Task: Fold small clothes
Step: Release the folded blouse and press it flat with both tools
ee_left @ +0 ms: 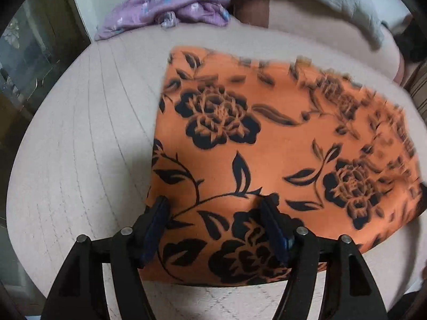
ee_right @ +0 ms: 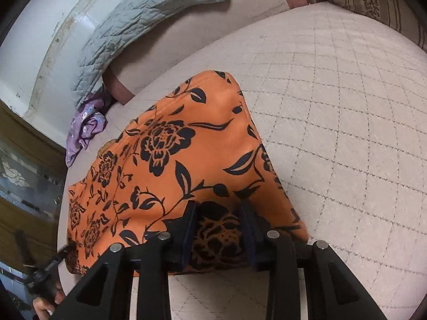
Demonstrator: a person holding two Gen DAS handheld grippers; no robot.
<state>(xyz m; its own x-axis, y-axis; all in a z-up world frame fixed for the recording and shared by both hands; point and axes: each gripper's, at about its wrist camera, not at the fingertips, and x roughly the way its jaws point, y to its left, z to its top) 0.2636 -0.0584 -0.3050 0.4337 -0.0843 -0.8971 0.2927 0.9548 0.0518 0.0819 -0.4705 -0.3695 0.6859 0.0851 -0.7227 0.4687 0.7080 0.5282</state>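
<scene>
An orange garment with black flower print (ee_left: 267,146) lies spread flat on the quilted beige bed cover (ee_left: 80,146); it also shows in the right wrist view (ee_right: 173,165). My left gripper (ee_left: 216,205) is open, its fingers (ee_left: 157,213) standing over the garment's near left corner. My right gripper (ee_right: 218,210) is open, its fingers (ee_right: 189,221) over the garment's near right corner. Neither pair of fingers pinches cloth. The left gripper's body shows at the lower left of the right wrist view (ee_right: 45,269).
A crumpled purple floral garment (ee_left: 165,10) lies at the far side of the bed, also in the right wrist view (ee_right: 85,128). A grey quilted pillow (ee_right: 138,24) leans behind it. A striped cushion (ee_right: 379,2) sits at the far right. A glass-fronted cabinet (ee_left: 29,61) stands left.
</scene>
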